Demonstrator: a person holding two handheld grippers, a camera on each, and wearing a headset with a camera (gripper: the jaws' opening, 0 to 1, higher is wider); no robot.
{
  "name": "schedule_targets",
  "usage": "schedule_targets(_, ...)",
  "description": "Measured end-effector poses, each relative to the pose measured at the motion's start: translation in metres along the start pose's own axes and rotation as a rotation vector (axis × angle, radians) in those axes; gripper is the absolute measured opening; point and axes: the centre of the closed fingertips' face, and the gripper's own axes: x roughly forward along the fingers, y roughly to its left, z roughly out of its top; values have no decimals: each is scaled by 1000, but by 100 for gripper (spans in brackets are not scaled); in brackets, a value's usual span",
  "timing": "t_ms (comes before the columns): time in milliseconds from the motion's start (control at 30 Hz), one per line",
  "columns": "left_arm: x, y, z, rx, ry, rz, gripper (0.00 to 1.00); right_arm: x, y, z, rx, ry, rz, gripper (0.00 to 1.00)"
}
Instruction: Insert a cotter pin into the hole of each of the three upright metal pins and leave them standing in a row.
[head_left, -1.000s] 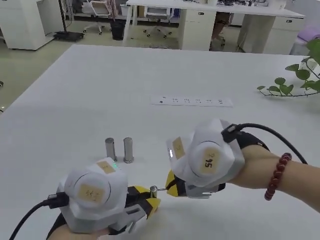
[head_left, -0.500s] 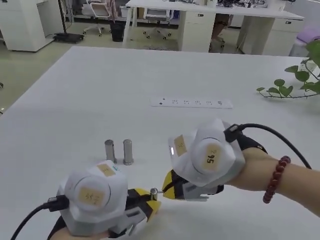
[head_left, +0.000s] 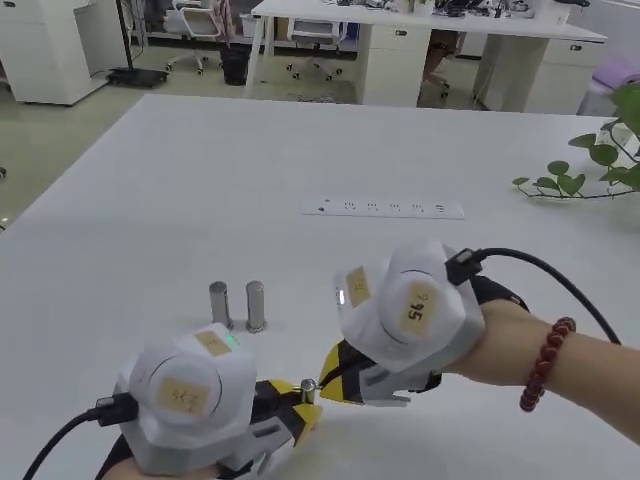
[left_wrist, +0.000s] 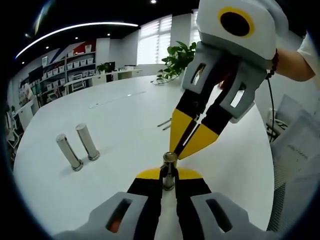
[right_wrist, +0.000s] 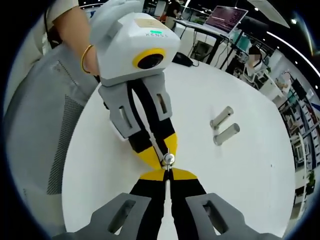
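Note:
My left gripper (head_left: 303, 400) is shut on a short metal pin (head_left: 308, 385) and holds it just above the table; in the left gripper view the pin (left_wrist: 169, 172) stands between the yellow jaw tips. My right gripper (head_left: 332, 375) faces it, shut on a thin cotter pin (right_wrist: 168, 166) whose tip is at the pin's head (right_wrist: 169, 159). I cannot tell whether the cotter pin is in the hole. Two more metal pins (head_left: 219, 303) (head_left: 255, 304) stand upright side by side beyond the left gripper.
A white power strip (head_left: 383, 207) lies flat at mid-table. A green plant (head_left: 590, 165) trails over the right edge. Thin small metal pieces (left_wrist: 165, 124) lie on the table beyond the grippers. Office desks and chairs stand past the far edge.
The right gripper has edged a little down and toward the held pin. The left gripper and the two standing pins have kept their places.

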Motion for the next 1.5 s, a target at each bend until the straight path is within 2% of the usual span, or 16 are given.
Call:
schedule_targets(133, 0, 0, 0, 0, 0, 1, 7, -1, 0, 2, 38, -25, 0, 5)
schedule_targets(233, 0, 0, 0, 0, 0, 1, 7, -3, 1, -1, 53, -22, 2, 8)
schedule_targets(600, 0, 0, 0, -10, -3, 1, 7, -10, -1, -12, 73, -14, -18, 7)
schedule_targets(767, 1, 1, -2, -45, -10, -10, 7, -9, -1, -11, 77, -22, -19, 6)
schedule_targets(1500, 3, 1, -4, -71, -9, -21, 8, -3, 0, 1, 79, -49, -15, 5)
